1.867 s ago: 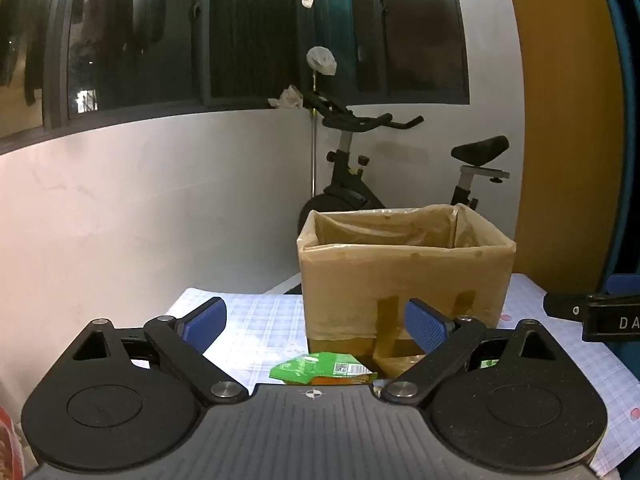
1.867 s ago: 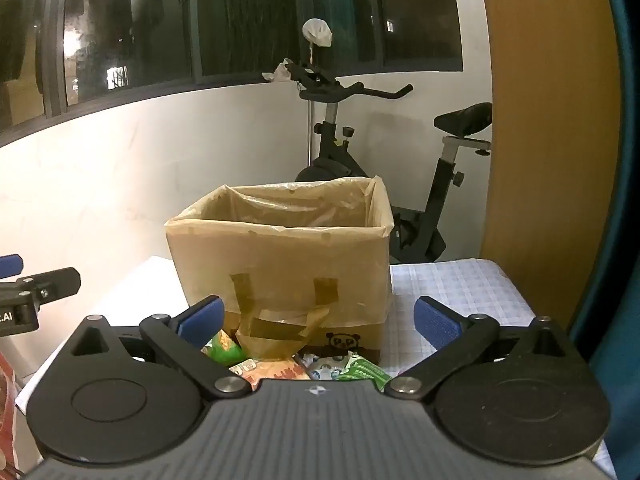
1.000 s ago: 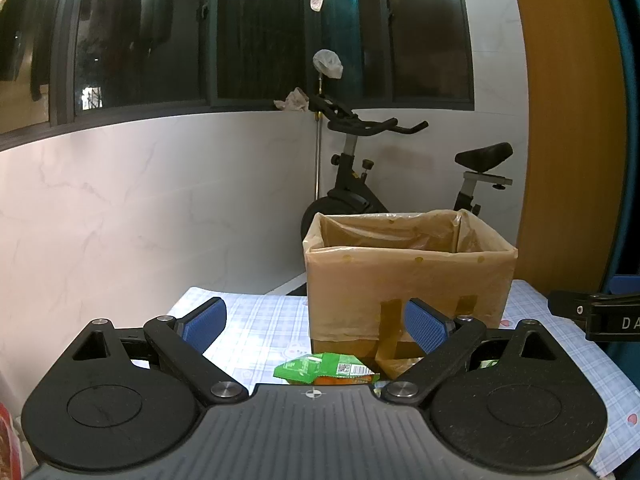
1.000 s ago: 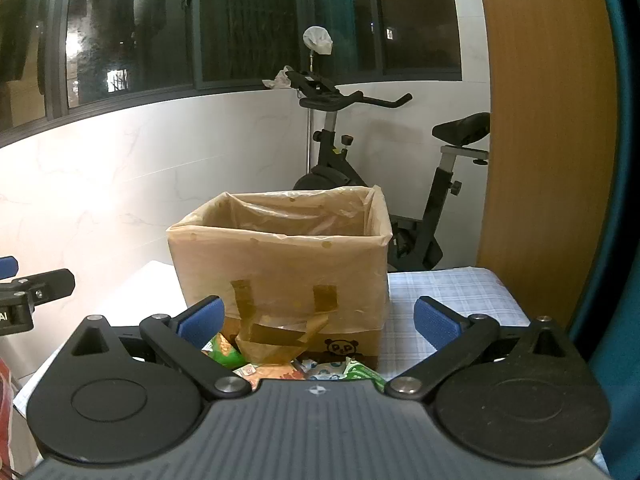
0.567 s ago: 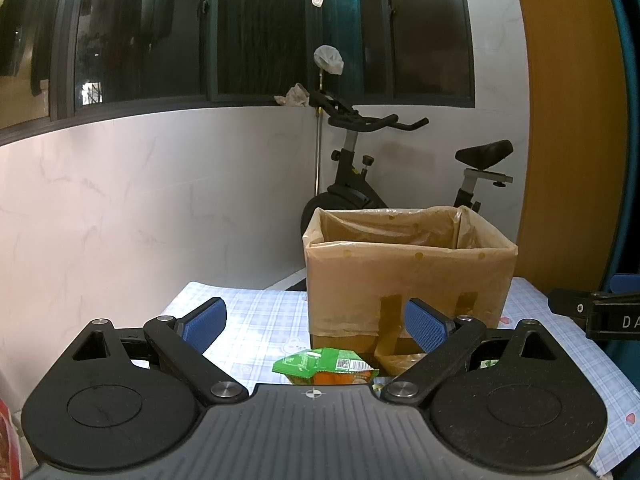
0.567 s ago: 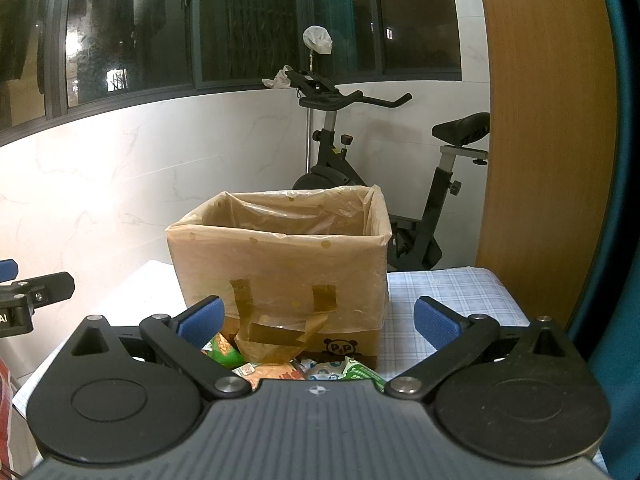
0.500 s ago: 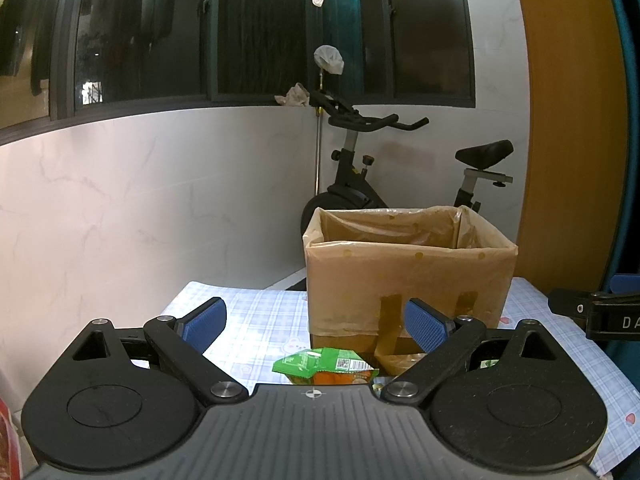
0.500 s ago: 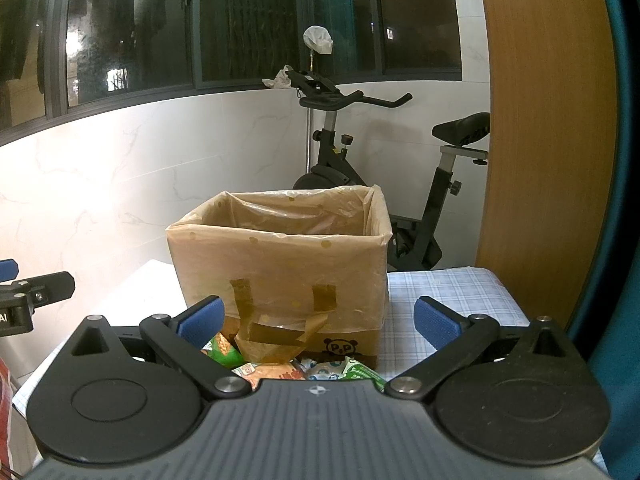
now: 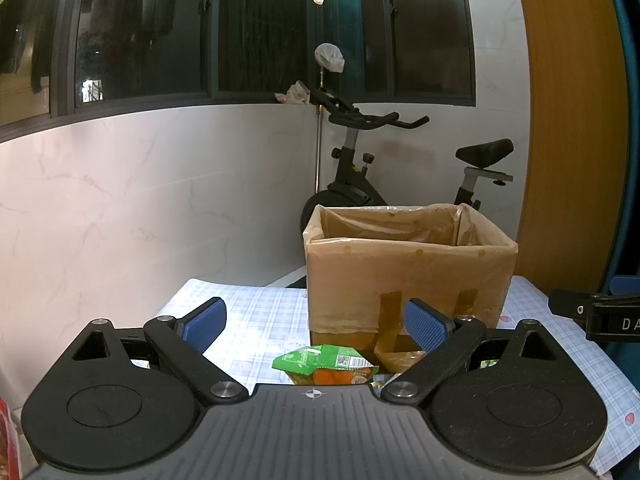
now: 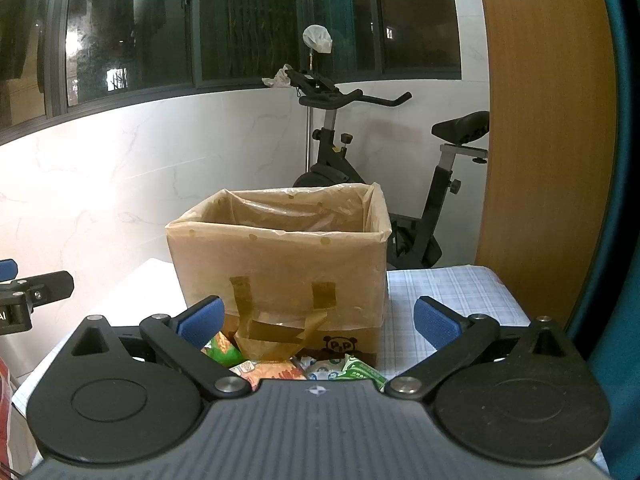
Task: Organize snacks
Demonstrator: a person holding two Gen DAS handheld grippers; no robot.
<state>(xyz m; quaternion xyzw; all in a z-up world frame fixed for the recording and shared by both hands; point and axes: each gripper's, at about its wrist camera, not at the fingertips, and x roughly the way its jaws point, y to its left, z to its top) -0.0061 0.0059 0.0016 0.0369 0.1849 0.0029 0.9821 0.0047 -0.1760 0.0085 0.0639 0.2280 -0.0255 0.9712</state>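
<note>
Both the left gripper (image 9: 316, 322) and right gripper (image 10: 318, 322) were spread wide, holding nothing. Snack packets (image 10: 280, 368) lay just before the lined box (image 10: 280, 264). Descending squarely over one packet probably suited best.

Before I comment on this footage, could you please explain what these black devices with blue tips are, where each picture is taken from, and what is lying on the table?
There is no robot here: a person holds a two-finger gripper in each hand, and each carries a fisheye camera looking forward along its fingers. One picture is from the left gripper, the other from the right gripper. The blue pieces are the finger pads. Both grippers are open and hold nothing. Each one also shows at the edge of the other's picture.

Ahead, on a table with a checked cloth, stands an open cardboard box lined with a plastic bag. In front of it lie small snack packets: a green and orange one in the left view, and several more in the right view. Whether anything is in the box is hidden. An exercise bike stands behind the table.
</note>
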